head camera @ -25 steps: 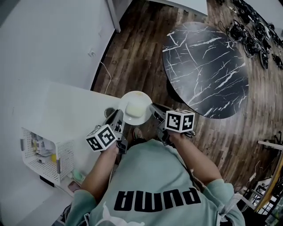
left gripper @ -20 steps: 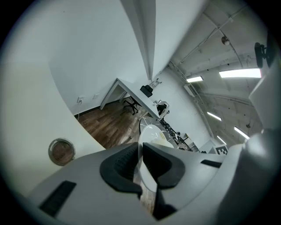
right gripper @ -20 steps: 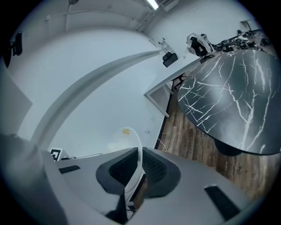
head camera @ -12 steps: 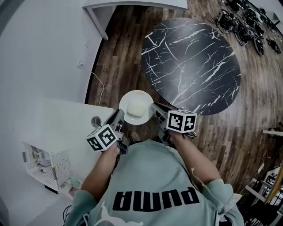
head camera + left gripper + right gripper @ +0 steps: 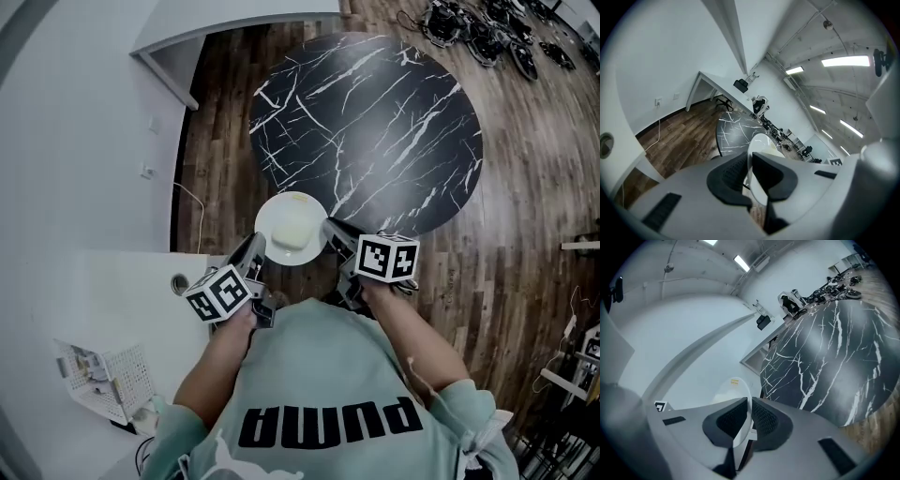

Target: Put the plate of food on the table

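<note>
**A:** What sits at the centre of the head view?

**B:** A white plate with a pale mound of food on it, carried between two hand-held grippers. A person in a green shirt fills the bottom of the view.

**A:** How do the grippers hold it?

**B:** The left gripper pinches the plate's left rim and the right gripper pinches its right rim. In each gripper view the dark ribbed pads stand narrow, closed on the thin white edge, and the rim runs straight up between them.

**A:** Where is the plate relative to the table?

**B:** It rests on nothing but the jaws. It hangs over the wooden floor, with its far rim just at the near edge of the round table — a black top veined with white. The plate is not set on the tabletop.

**A:** Anything else close by?

**B:** A white counter lies at the left — its near corner is just beside the left gripper.
</note>
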Demonstrator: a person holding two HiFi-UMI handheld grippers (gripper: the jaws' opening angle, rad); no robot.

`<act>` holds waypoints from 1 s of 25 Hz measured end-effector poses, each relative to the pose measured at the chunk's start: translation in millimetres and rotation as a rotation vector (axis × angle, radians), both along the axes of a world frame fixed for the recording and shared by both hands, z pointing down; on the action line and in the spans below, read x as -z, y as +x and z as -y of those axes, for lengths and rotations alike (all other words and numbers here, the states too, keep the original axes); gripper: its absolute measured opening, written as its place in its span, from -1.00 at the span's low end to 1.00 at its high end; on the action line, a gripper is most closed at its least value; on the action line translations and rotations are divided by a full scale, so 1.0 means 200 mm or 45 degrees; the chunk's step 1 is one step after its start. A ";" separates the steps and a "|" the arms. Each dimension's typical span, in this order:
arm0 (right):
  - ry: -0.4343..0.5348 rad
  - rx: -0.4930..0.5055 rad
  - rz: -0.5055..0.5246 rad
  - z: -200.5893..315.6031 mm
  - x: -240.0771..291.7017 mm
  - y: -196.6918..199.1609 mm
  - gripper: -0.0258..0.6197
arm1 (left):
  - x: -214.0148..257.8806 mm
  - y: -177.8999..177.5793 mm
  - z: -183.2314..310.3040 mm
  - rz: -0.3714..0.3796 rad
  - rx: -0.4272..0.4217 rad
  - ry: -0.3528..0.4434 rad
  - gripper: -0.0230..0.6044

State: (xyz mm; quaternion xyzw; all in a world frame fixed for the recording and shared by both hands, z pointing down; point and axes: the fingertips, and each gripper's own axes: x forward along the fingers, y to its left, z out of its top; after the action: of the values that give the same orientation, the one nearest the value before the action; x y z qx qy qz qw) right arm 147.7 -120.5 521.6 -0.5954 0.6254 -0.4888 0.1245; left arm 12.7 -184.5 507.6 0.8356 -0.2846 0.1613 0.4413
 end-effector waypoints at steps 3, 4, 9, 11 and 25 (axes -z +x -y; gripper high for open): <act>-0.002 -0.050 0.001 -0.08 -0.01 0.14 -0.81 | 0.00 0.15 -0.05 -0.001 -0.045 0.005 -0.81; -0.001 -0.066 0.001 -0.11 -0.01 0.19 -0.81 | 0.00 0.19 -0.08 -0.003 -0.057 0.005 -0.81; 0.010 -0.129 0.007 -0.23 -0.02 0.38 -0.81 | -0.01 0.40 -0.18 -0.009 -0.109 -0.006 -0.81; 0.012 -0.154 0.007 -0.29 -0.02 0.44 -0.81 | -0.01 0.47 -0.22 -0.010 -0.132 -0.003 -0.81; 0.020 -0.348 0.005 -0.53 -0.02 0.72 -0.81 | -0.01 0.81 -0.38 -0.002 -0.327 0.009 -0.81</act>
State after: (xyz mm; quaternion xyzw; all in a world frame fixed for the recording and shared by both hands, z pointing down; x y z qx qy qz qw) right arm 292.1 -13.6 525.6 -0.6730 0.5420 -0.4636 0.1958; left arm 175.3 -108.7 510.3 0.8669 -0.1754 0.2148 0.4142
